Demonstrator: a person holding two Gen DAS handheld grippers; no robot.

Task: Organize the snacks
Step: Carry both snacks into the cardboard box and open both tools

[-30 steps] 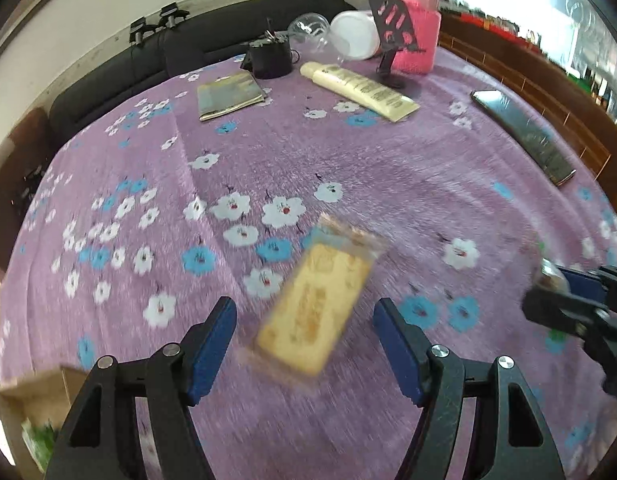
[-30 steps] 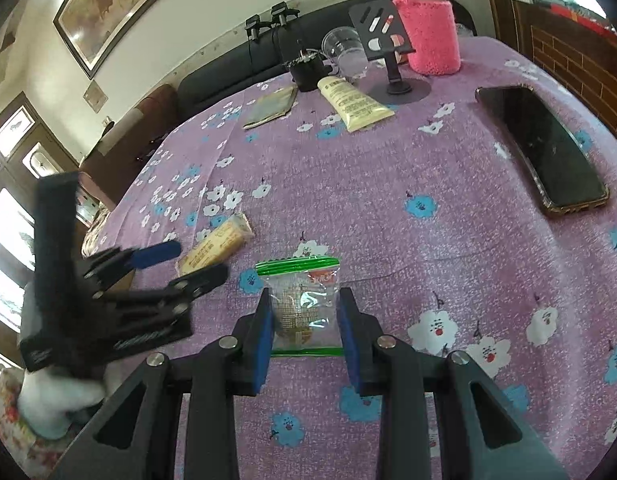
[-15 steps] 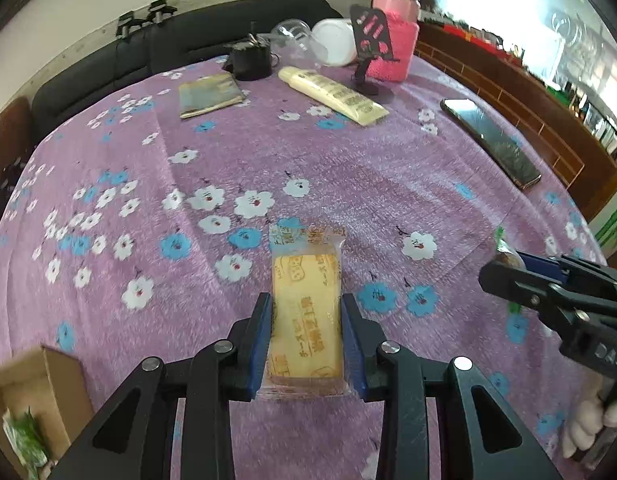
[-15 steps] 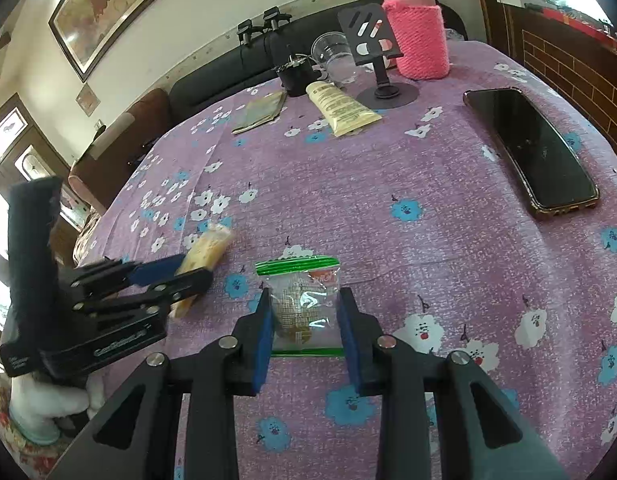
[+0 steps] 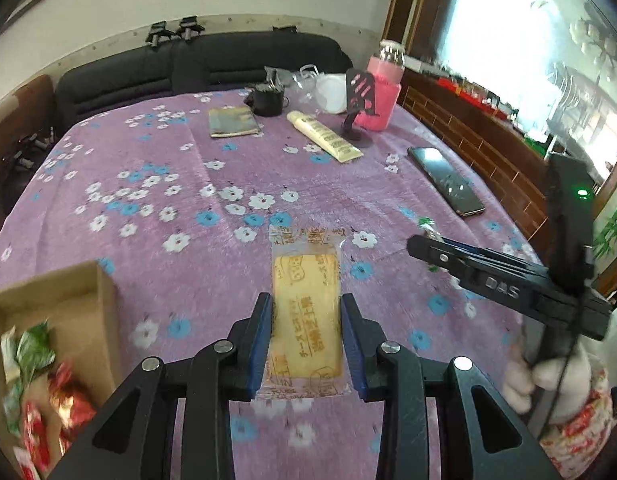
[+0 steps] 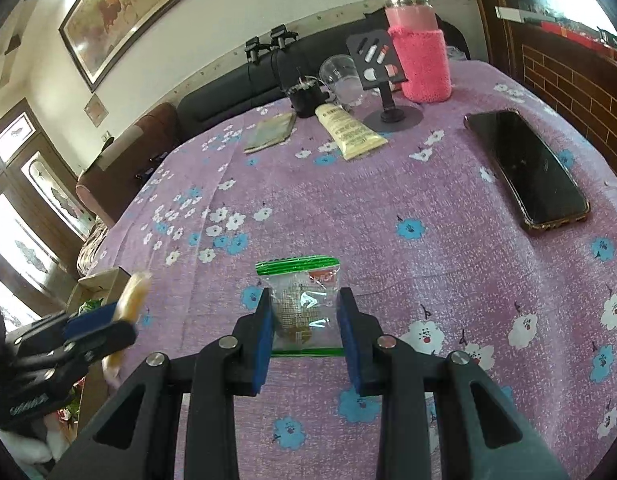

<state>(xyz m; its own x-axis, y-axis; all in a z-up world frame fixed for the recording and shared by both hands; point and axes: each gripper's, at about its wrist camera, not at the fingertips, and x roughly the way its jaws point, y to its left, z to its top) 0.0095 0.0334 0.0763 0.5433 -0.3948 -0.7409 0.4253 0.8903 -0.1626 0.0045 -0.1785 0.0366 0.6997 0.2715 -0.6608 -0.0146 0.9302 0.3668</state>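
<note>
Left wrist view first: the left gripper (image 5: 306,332) is pinching a yellow biscuit pack (image 5: 306,320) between its blue pads, held up off the purple flowered tablecloth (image 5: 156,168). The pack's near end is a bit blurry, and the print is too small for me to read. A cardboard box (image 5: 68,300) sits at the lower left, cut off by the frame edge, with blurred red and green wrappers (image 5: 36,384) inside that I can't identify. The right gripper (image 5: 432,240) comes in from the right edge-on, so its fingers hide nearly all of whatever it holds; just a bit of green and clear wrapper peeks out. Further back: a cream tube (image 5: 324,136), a phone (image 5: 446,180), a pink-sleeved bottle (image 5: 382,92) partly behind a black stand (image 5: 358,112).

Right wrist view: the right gripper (image 6: 306,328) is clamped on a clear snack bag with green edges (image 6: 300,304), above the cloth. At the left edge the left gripper (image 6: 108,320) shows smeared, with the yellow pack (image 6: 132,296) sticking out over the box (image 6: 96,284), which it mostly covers. The phone (image 6: 524,168), tube (image 6: 350,132), plastic cup (image 6: 340,76) and bottle (image 6: 418,52) sit well beyond.
</note>
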